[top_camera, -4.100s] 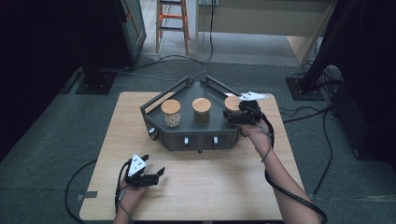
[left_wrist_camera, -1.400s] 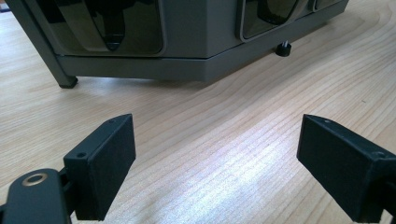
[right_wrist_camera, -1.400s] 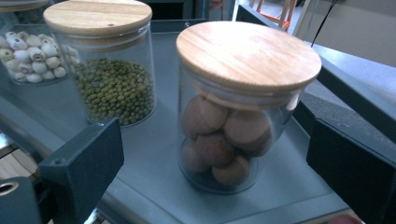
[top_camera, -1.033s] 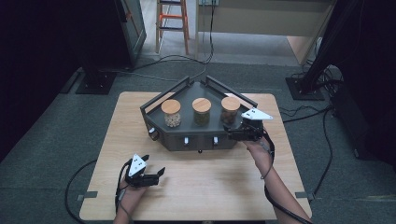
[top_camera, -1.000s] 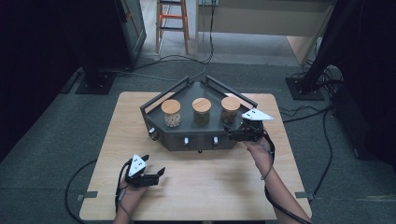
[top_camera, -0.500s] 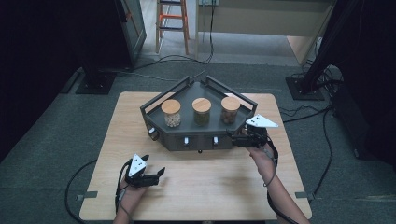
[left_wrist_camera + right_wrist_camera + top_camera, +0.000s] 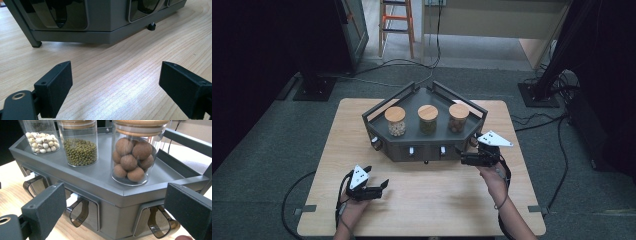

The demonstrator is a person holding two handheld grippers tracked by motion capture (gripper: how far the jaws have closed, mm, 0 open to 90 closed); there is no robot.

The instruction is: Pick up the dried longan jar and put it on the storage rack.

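1. While the right gripper [image 7: 464,159] hangs at the right front corner of the grey rack [image 7: 427,150], its jaws gape, holding nothing.
2. Rack sits mid-table [image 7: 422,200], carrying 3 jars; the jar of brown nuts [image 7: 132,157] stands nearest the right gripper.
3. Left gripper [image 7: 379,187]: jaws wide, empty, low over bare wood near the table's front edge.

grey carpet floor [image 7: 272,150], wooden table [image 7: 437,200], orange ladder [image 7: 397,22], black cables [image 7: 537,120]
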